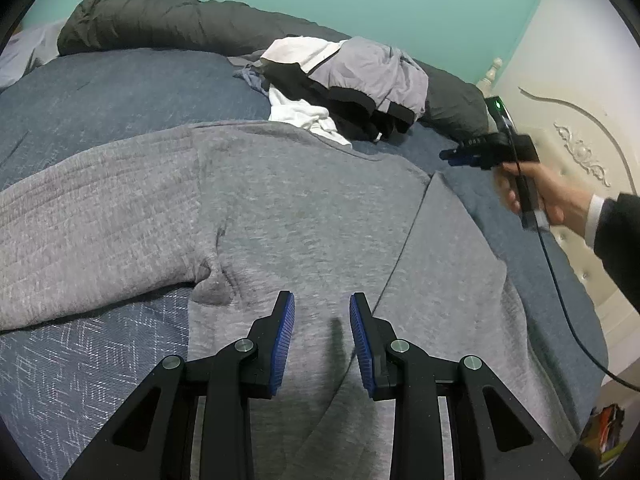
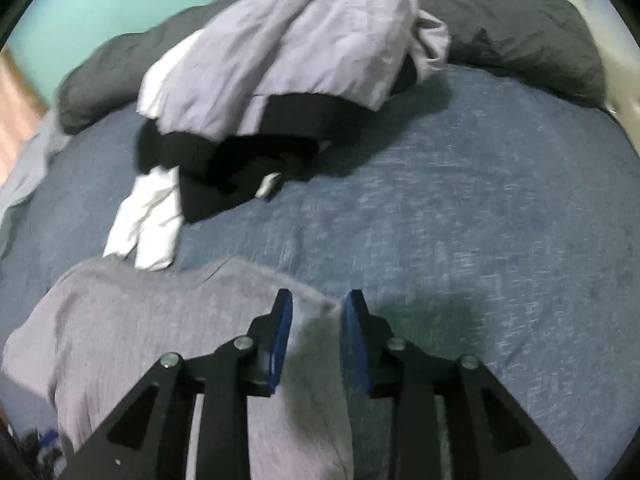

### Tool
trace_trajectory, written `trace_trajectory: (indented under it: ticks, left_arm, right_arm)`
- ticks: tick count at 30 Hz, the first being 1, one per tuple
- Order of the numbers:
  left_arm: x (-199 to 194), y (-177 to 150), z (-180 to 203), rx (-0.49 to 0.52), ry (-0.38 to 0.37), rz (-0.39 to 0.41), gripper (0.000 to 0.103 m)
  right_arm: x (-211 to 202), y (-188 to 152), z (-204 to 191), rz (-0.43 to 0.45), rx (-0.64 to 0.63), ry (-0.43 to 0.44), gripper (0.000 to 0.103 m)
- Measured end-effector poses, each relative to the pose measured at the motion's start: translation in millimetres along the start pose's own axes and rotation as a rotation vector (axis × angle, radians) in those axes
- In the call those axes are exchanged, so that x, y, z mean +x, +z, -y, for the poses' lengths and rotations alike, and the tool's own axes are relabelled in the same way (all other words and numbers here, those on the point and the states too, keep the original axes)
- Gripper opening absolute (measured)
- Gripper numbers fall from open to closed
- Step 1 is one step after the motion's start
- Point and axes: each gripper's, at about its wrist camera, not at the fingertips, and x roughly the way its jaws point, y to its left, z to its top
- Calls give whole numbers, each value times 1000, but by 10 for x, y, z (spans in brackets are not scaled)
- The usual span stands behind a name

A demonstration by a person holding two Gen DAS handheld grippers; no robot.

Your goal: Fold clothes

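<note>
Folding grey sweatshirt [image 1: 304,208] on bed [image 1: 120,88] | right claw [image 2: 316,312] released, empty, at folded sleeve edge | left claw [image 1: 322,312] parted, gripping nothing, lower centre | flatten crease before next fold

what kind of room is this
Most likely a bedroom: a bed with a blue patterned bedspread, a dark grey pillow along the teal wall, and a cream carved, tufted headboard at the side. A grey knit sweatshirt lies spread on the bed.
</note>
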Motion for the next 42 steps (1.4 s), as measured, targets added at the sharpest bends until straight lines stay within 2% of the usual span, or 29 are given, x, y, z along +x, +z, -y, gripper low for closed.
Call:
trace_trajectory:
  ticks: [1,3,6,8,12,15,19,22,25,27,28,29,31,33,36,39,42]
  left_arm:
    - [0,0,0,1,0,0,31]
    - [2,1,-5,-1,-2,0,31]
    - [11,-1,-13,-6,-5,-3,31]
    - [16,-5,-3,1,-1,-4,31]
    - [36,-7,-21,-2,0,-10,31]
    - [43,-11,-28,-1,1,-13,31]
    - [38,-6,-46,-8,2,-11,31]
    - [54,-15,-42,-8,3,-15,31]
    - [61,-20,-37,-5,4,-18,31]
    - [66,-21,-39,-5,4,-19,31]
    - [69,-20,-43,-7,2,-20,31]
    - [69,-19,-46,-9,1,-19,31]
    - [55,-19,-45,-9,-4,-17,31]
    - [36,-20,-43,-8,-6,-13,31]
    - [3,-12,-31,-9,-9,-5,31]
    - [-21,-7,-12,-4,-8,0,31]
    - [-36,-11,-16,-3,-3,2,31]
  right_arm:
    - [-5,-61,-2,0,-10,25,35]
    - [55,-178,-13,-16,-40,42,37]
    - [186,-289,-60,-63,-66,0,36]
    - [243,-303,-73,-63,-65,-16,10]
    - [229,-235,-62,-3,-47,-45,6]
    - [258,-149,108,12,26,-69,6]
    - [331,-141,233,-4,80,-94,6]
    - [393,-131,291,-4,125,-78,6]
    - [364,-125,395,-3,191,-11,7]
    - [162,-143,452,54,199,33,10]
    - [44,-175,488,75,201,62,14]
    - [-73,-207,523,97,204,91,25]
    - [-269,-355,584,109,202,137,33]
    - [-448,-590,615,91,161,170,33]
    - [-541,-963,660,25,126,170,36]
    - [-540,-1324,697,-30,150,190,37]
    - [-515,-1580,728,-46,194,240,40]
